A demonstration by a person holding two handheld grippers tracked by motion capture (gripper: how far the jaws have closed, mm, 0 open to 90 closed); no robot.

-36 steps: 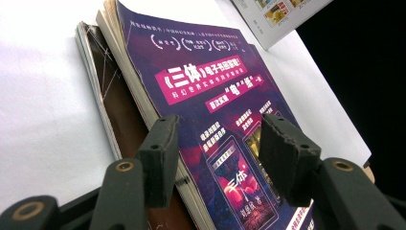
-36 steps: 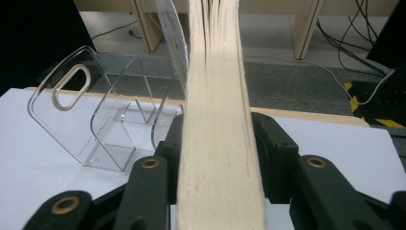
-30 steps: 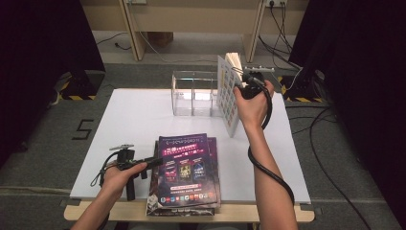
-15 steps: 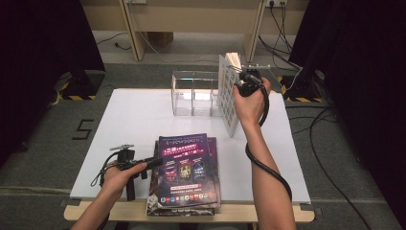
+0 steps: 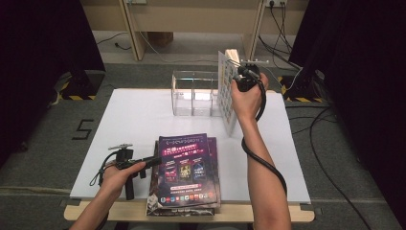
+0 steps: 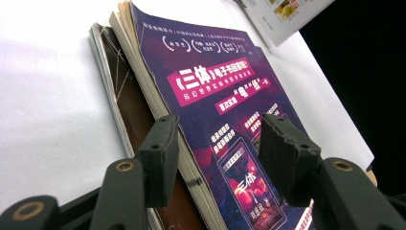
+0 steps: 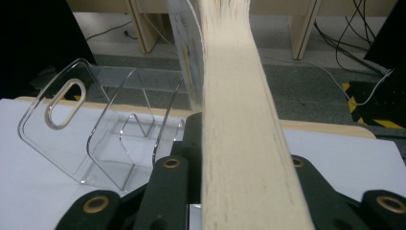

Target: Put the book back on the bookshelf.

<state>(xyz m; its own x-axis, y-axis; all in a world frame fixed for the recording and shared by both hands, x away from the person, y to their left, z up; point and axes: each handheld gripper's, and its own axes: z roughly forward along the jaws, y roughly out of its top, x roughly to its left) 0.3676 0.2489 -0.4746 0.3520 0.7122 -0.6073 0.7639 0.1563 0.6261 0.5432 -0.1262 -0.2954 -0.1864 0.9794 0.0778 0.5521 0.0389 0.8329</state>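
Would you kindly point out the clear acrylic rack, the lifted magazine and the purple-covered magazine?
clear acrylic rack (image 5: 194,93), high view, front wall.
lifted magazine (image 7: 239,143), right gripper view, page edges.
purple-covered magazine (image 5: 186,172), high view, cover centre.

Grey carpet floor (image 5: 57,124), black curtains (image 5: 43,43), wooden table legs (image 5: 131,28), trailing cables (image 5: 330,143).

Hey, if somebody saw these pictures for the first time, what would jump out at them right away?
Probably the thick magazine held upright at the table's far right by the right gripper, its jaws having just closed on its page edge, beside a clear acrylic rack. Next, the purple-covered magazine topping a stack at the near edge, where the left gripper rests open-jawed.
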